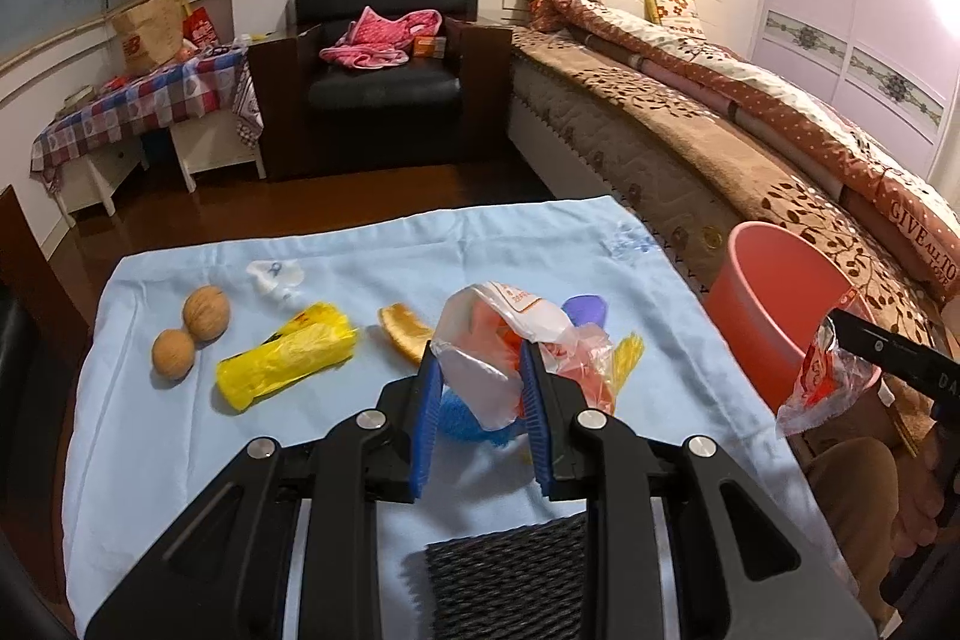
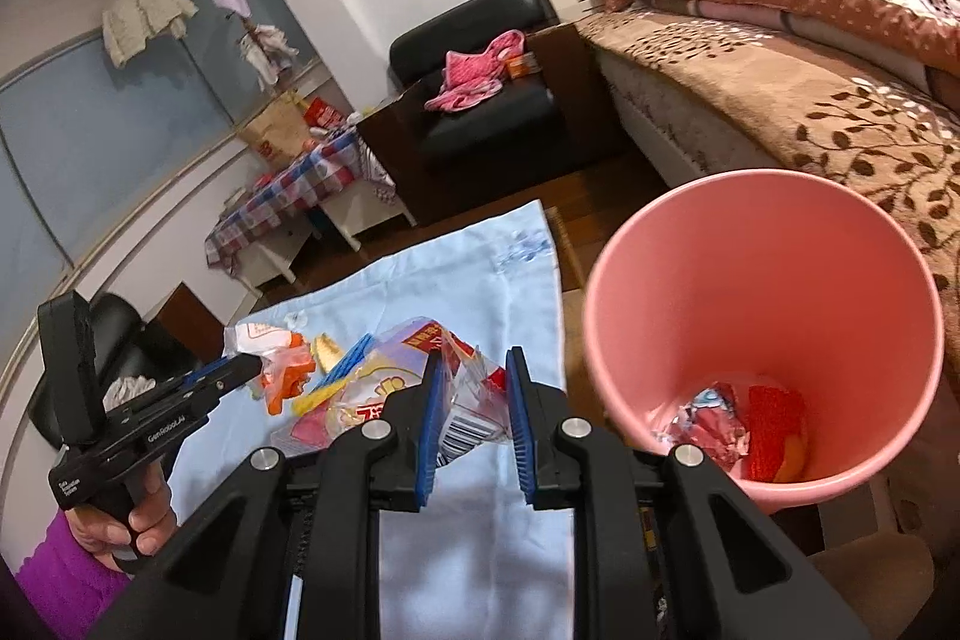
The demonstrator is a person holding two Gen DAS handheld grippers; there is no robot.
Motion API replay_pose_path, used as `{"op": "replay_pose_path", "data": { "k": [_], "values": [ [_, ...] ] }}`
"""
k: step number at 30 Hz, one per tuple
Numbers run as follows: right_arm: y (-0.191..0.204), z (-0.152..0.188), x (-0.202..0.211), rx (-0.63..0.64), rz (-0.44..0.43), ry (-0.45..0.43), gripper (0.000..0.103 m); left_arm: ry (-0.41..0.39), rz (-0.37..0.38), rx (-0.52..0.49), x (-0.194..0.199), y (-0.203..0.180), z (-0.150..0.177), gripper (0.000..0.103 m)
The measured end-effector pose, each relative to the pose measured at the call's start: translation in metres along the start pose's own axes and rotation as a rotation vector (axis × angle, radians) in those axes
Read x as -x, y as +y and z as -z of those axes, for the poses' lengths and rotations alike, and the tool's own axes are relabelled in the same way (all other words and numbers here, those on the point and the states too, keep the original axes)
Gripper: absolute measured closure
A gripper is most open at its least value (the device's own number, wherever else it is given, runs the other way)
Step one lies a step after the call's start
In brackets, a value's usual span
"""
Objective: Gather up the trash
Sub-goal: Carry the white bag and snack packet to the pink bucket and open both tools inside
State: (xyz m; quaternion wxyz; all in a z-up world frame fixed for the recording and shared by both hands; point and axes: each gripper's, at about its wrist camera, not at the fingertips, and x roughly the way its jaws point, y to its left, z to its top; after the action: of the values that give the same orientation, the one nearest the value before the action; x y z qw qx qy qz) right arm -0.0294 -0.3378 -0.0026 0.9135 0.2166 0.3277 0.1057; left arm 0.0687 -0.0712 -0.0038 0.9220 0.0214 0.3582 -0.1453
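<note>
Over a blue cloth [image 1: 180,436] strewn with litter, the left gripper [image 1: 480,370] pinches a crumpled clear bag [image 1: 498,322], while the right gripper [image 2: 471,382] clamps a printed wrapper [image 2: 414,376] just beside the pink bin [image 2: 762,244]. Both jaws are narrowly closed on film. The plastic looks feather-light, limp and slick, likely best gripped at a bunched fold.

Two walnuts [image 1: 191,332] lie on the blue cloth [image 1: 180,448]; beyond, a black armchair [image 1: 384,70] and bed [image 1: 690,118].
</note>
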Motion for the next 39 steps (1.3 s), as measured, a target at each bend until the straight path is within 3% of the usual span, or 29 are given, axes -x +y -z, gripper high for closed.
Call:
{"op": "replay_pose_path", "data": {
  "k": [18,31,39],
  "values": [
    [-0.054,-0.004,0.030,-0.103,0.095,-0.087,0.083,-0.035,0.099,-0.104,-0.002,-0.062,-0.015,0.078],
    [-0.072,-0.004,0.030,-0.129,0.137,-0.088,0.083,-0.005,0.110,-0.070,-0.001,-0.035,-0.002,0.078],
    [-0.075,-0.006,0.029,-0.133,0.176,-0.092,0.083,-0.003,0.124,-0.060,-0.004,-0.041,-0.006,0.078]
  ]
}}
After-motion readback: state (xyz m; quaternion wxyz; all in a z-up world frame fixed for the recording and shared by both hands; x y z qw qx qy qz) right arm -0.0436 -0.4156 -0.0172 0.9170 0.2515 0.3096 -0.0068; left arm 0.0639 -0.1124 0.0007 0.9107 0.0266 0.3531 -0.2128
